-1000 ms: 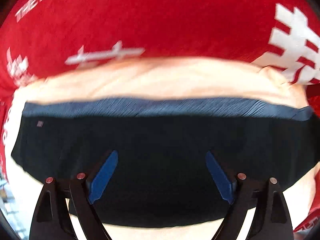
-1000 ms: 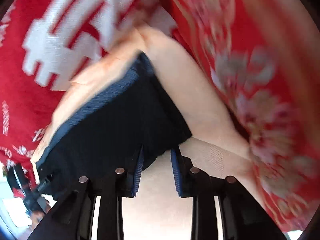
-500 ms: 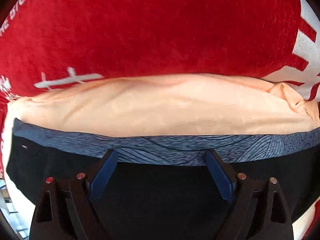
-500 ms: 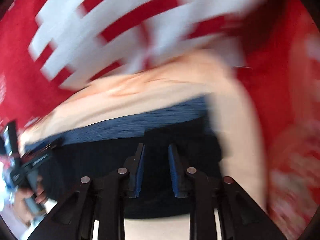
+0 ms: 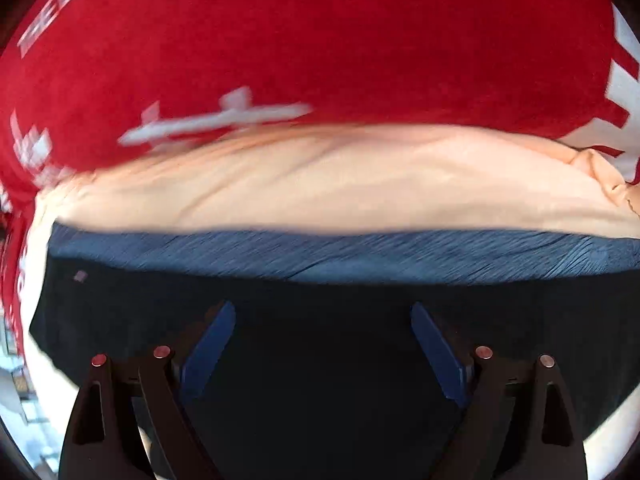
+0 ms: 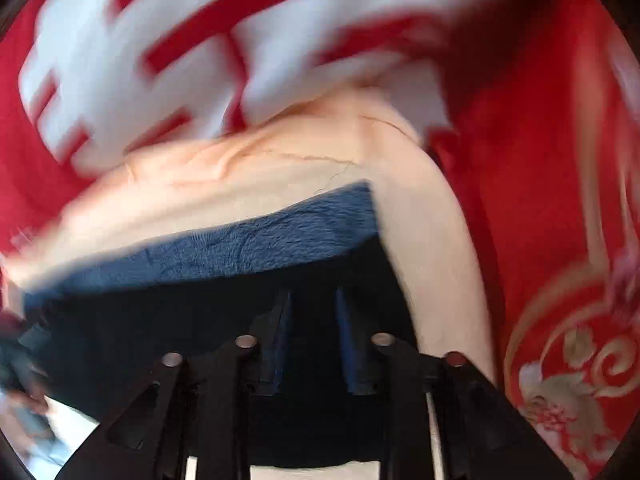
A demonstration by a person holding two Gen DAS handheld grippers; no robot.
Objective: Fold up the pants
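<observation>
While the left tool (image 5: 322, 344) gapes wide and the right tool (image 6: 312, 320) has been narrowing, dark blue-banded pants (image 5: 320, 312) lie flat.

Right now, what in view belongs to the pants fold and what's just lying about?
Job:
- dark pants with blue waistband
- left gripper, fingers wide apart over them
- right gripper, fingers closing in on the dark cloth

Lying about:
- peach cloth underneath
- red patterned blanket

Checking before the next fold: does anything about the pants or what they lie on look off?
Nothing is spilled or torn. The dark pants lie flat, with their blue waistband straight, on a peach cloth whose far right corner is bunched and creased.
</observation>
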